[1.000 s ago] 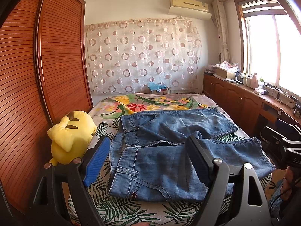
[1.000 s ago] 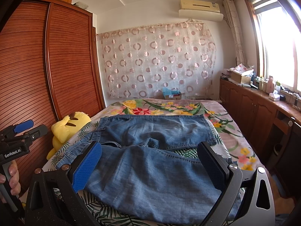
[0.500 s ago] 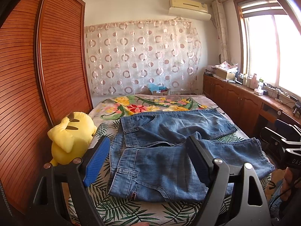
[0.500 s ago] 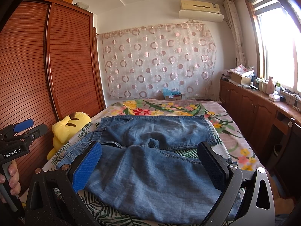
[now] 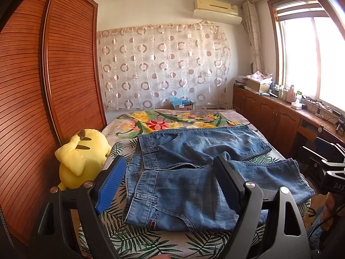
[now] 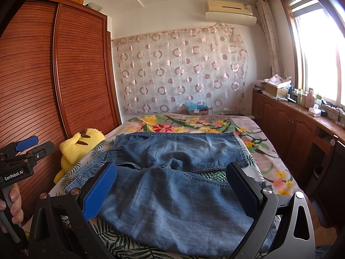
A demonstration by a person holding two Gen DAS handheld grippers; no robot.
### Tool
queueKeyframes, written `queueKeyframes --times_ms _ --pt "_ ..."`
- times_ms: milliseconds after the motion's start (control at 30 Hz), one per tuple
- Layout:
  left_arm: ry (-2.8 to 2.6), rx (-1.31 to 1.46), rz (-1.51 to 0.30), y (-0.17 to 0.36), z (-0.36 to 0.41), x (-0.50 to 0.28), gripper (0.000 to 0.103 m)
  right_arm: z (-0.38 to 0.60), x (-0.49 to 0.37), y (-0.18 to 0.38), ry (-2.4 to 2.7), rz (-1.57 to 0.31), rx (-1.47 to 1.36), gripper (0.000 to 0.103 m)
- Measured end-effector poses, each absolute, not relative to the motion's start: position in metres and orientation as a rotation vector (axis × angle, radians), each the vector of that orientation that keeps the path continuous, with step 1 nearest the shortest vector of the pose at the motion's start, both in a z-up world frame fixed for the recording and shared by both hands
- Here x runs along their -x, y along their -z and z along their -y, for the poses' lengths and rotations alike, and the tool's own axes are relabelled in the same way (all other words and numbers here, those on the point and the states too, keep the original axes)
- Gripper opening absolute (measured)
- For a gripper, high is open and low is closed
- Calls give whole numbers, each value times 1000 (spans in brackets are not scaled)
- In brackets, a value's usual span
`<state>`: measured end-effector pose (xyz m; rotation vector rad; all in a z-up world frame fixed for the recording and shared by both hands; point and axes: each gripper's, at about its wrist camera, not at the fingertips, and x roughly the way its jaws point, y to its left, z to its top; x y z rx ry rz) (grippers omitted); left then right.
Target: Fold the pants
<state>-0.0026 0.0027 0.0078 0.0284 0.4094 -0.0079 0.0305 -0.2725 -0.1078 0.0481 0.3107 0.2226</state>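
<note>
Left wrist view: your left tool (image 5: pixel 170 182) hangs with its ribbed blue pads spread apart above the faded blue denim pants (image 5: pixel 200 172), which lie creased on the leaf-and-flower printed bed cover (image 5: pixel 172 123), waistband toward the slatted brown wardrobe (image 5: pixel 43 86). A soft yellow plush toy (image 5: pixel 83 159) sits just beside the waistband. Your right tool (image 6: pixel 172 188) is likewise spread wide over the near leg, whose hem is cut off below its frame.

Black fingers (image 6: pixel 243 192), blue ribbed pads (image 6: pixel 100 194), silver screws.
</note>
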Motion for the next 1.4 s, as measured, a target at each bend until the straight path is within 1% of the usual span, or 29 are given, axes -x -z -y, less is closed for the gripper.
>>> queueKeyframes --times_ms 867,1067,1133,1400 --pt "7 -31 -406 -6 -2 2 83 269 -29 105 -224 -309 -45 101" --pt "13 -47 -409 -13 -3 -1 83 269 -31 106 -223 -317 -43 101" --pt "17 -60 -411 -21 8 -1 83 271 -31 108 -222 -321 -43 101" --pt "43 -77 -432 8 7 -13 83 276 -39 115 -215 -350 -49 101"
